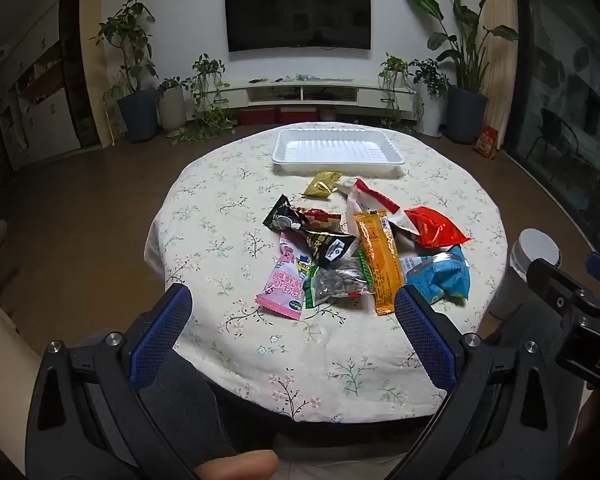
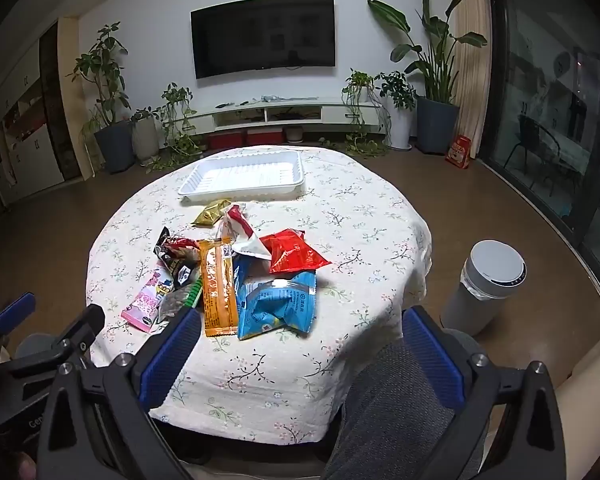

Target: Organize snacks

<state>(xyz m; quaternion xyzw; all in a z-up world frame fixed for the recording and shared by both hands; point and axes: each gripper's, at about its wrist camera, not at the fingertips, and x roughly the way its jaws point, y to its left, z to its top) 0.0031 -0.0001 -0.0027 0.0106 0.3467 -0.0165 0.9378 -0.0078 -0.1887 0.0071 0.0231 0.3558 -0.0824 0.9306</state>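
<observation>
Two grippers, left gripper and right gripper, jaws spread wide and empty, snack packets heaped on floral tabletop, white tray behind them

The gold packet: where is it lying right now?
In both wrist views the gold packet lies on the tablecloth just in front of the white tray, at the far end of the snack pile.

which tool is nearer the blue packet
Right. The blue packet lies just ahead of the right tool, close to its left finger. The left tool faces the pink packet, with the blue one off beyond its right finger.
</observation>
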